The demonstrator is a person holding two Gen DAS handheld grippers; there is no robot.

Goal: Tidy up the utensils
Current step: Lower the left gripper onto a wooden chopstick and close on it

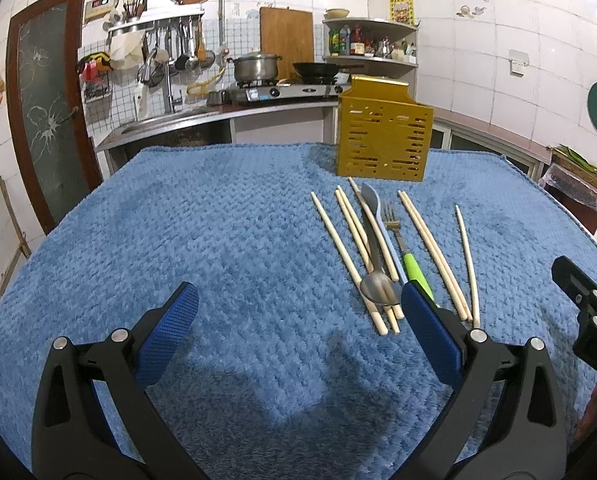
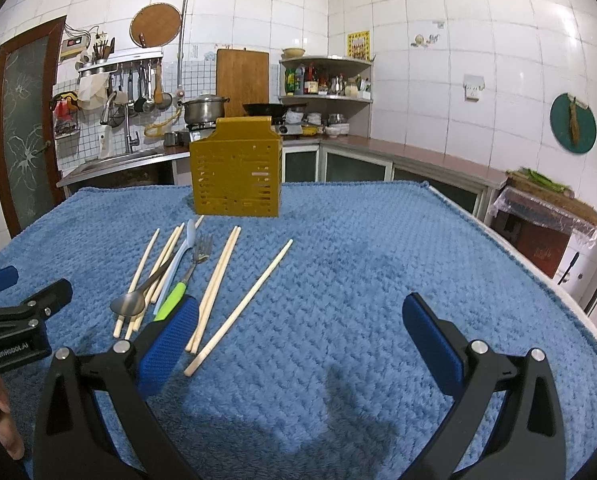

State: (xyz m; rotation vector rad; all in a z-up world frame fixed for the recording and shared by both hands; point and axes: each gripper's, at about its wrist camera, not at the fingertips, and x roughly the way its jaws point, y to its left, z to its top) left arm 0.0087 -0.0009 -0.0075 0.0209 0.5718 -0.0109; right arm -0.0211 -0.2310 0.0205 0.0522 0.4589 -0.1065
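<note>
A yellow slotted utensil holder (image 1: 384, 136) (image 2: 236, 172) stands at the far side of the blue towel. In front of it lie several wooden chopsticks (image 1: 340, 244) (image 2: 254, 296), a metal spoon (image 1: 376, 280) (image 2: 132, 300), a pale blue spoon (image 1: 372, 200) (image 2: 186, 246) and a green-handled fork (image 1: 412, 262) (image 2: 178, 292). My left gripper (image 1: 298, 308) is open, empty, just left of the pile, its right finger (image 1: 430, 328) near the fork handle. My right gripper (image 2: 296, 324) is open and empty, right of the pile; its left finger (image 2: 170, 340) covers the fork's handle end.
The blue towel (image 1: 218, 240) (image 2: 378, 260) covers the whole table. The other gripper shows at each view's edge (image 1: 590, 312) (image 2: 14, 328). Behind are a sink counter (image 1: 170, 120), stove with pot (image 1: 256, 66) and wall shelves (image 2: 326, 80). A covered stand (image 2: 550, 208) sits right.
</note>
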